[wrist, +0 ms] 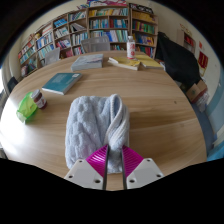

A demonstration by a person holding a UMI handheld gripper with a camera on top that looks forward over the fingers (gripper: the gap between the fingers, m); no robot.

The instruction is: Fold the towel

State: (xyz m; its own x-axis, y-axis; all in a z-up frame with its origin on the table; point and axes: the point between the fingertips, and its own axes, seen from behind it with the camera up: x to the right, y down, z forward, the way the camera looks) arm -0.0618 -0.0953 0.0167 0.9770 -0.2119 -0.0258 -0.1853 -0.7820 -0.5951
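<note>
Here we saw the towel (97,128) lying on the round wooden table (165,125), a pale blue-grey, knobbly-textured cloth bunched into a rough lengthwise bundle that ran away from the gripper (114,160) toward the middle of the tabletop. Its near end came right down to the fingertips, and a fold of it sat between the two magenta pads (99,158). The jaws stood close together, with only a narrow gap between them, and the pads appeared to pinch that near edge of the cloth, though we could not be fully sure how firmly both sides pressed.

To the left of the towel, well apart from it, we noted a green packet (27,108) near the table's edge, with a small dark-topped object (39,98) just beside it. Beyond those lay a teal book (62,83), flat on the wood. Farther back sat a grey stack of books (88,61), and to its right some yellow papers (135,63) with a white bottle (130,47) standing upright behind them. A dark chair (181,62) stood at the far right side of the table. Along the back wall we saw bookshelves (90,28) packed with colourful spines.
</note>
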